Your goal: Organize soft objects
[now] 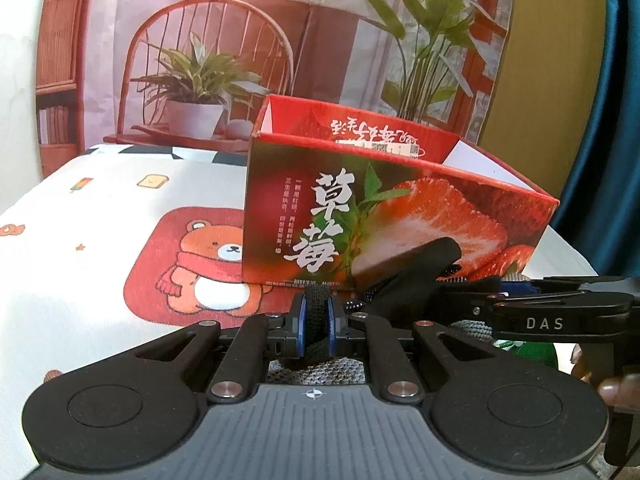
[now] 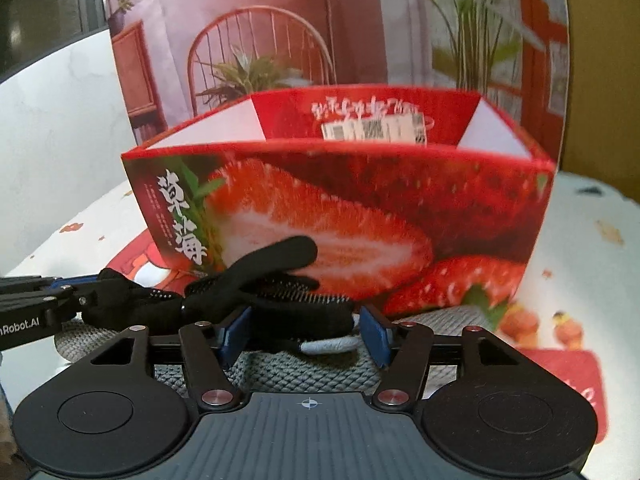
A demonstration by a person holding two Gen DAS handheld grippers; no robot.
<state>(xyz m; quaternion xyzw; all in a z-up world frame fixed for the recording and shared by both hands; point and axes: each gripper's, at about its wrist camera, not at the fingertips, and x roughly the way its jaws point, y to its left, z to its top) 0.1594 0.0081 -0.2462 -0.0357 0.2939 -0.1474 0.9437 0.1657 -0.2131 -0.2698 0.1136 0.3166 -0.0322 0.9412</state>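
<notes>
Tablecloth point(image 1: 100, 208): black glove point(image 2: 276, 276) btwn right gripper point(image 2: 304, 336) jaws.

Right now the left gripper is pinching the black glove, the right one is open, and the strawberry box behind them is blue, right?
Not quite: the box is red, as the right wrist view shows. The rest holds: the left gripper is shut on the black glove, and the right gripper is open.
</notes>
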